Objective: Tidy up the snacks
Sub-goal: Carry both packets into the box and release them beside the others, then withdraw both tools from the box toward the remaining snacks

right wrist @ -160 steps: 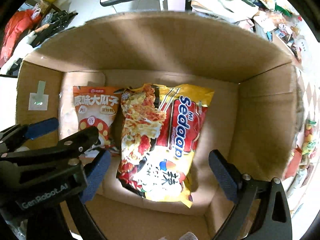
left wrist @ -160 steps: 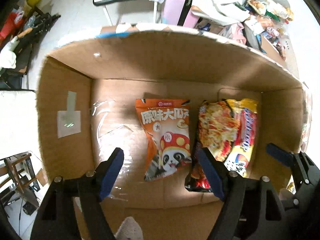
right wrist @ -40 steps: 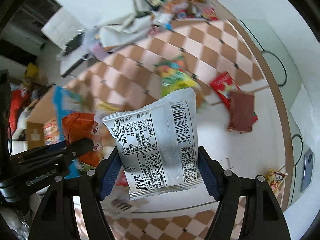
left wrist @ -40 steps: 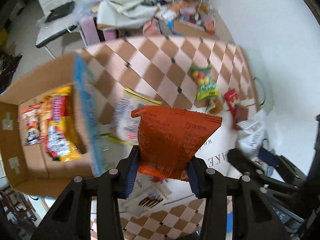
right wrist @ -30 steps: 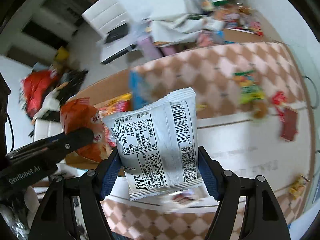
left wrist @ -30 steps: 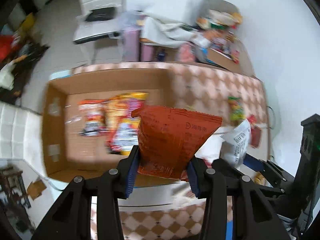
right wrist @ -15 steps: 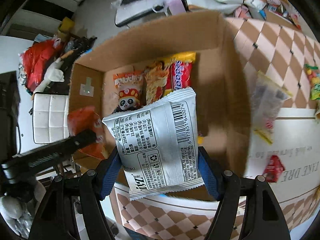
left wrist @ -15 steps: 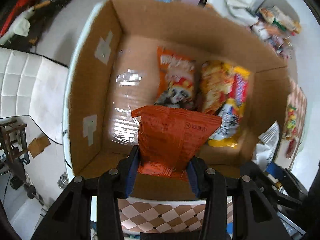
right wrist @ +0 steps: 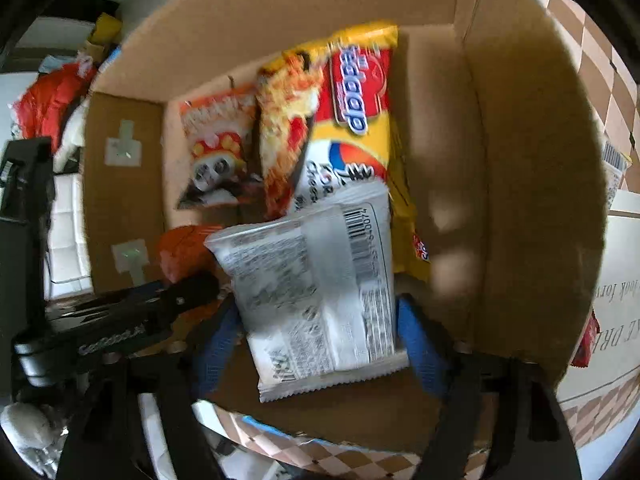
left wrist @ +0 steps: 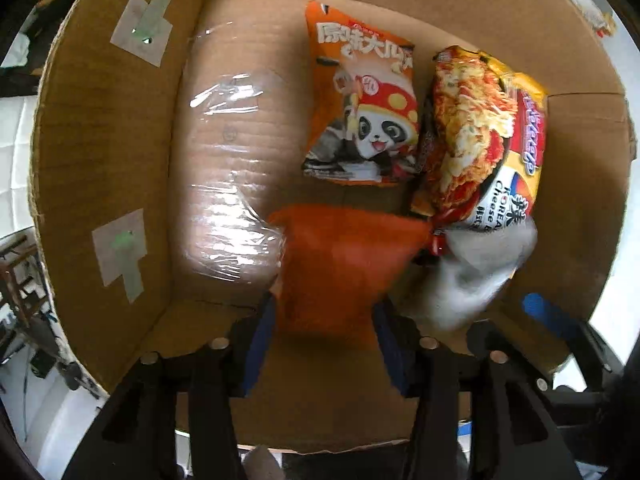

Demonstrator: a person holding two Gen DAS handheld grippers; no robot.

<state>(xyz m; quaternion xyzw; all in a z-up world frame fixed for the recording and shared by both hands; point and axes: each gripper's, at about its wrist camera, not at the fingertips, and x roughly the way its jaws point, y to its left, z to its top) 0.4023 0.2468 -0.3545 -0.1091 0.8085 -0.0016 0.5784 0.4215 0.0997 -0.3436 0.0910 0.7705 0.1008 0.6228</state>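
My left gripper is shut on an orange snack bag and holds it inside the cardboard box, near the front wall. My right gripper is shut on a silver-white snack bag, also low in the box, right of the orange bag. On the box floor lie an orange panda snack bag and a yellow-red Sedaap noodle pack. The silver bag overlaps the noodle pack's near end.
The box floor left of the panda bag is bare cardboard with clear tape. Paper labels are taped on the left wall. A checkered table with a red packet lies right of the box.
Both grippers have dropped from above the box into it, carrying their bags down close to the floor. The box now fills both views.
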